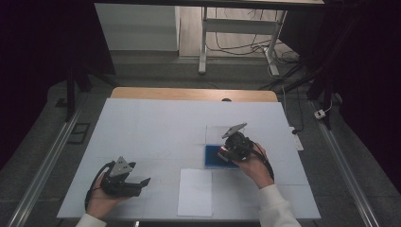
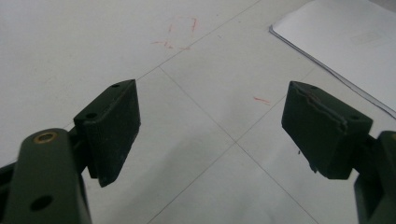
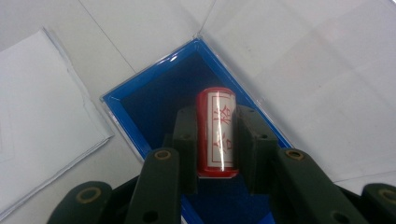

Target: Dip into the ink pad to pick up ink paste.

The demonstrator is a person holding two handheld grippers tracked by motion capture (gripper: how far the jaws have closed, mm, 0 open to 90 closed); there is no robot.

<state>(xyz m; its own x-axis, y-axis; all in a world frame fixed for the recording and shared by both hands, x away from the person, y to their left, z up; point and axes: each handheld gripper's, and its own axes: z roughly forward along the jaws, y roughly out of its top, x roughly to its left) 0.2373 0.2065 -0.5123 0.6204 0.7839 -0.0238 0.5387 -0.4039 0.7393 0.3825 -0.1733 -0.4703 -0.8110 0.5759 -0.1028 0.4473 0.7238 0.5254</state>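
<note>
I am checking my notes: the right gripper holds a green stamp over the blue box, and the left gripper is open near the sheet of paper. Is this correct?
One detail is wrong: the stamp is red, not green, with a white label bearing red characters, as the right gripper view shows. The rest stands: the right gripper holds it over the blue box, and the left gripper is open near the sheet of paper.

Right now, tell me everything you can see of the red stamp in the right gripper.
The red stamp is a small cylinder with a glossy red body, seemingly plastic, and a white label along its side printed with red characters. The right gripper clamps it, one black jaw on each side. It points away from the camera, over the dark blue lining of the blue box, whose clear lid lies open beyond. Whether it touches the lining cannot be told. In the high view it shows as a red spot at the gripper's tip.
</note>
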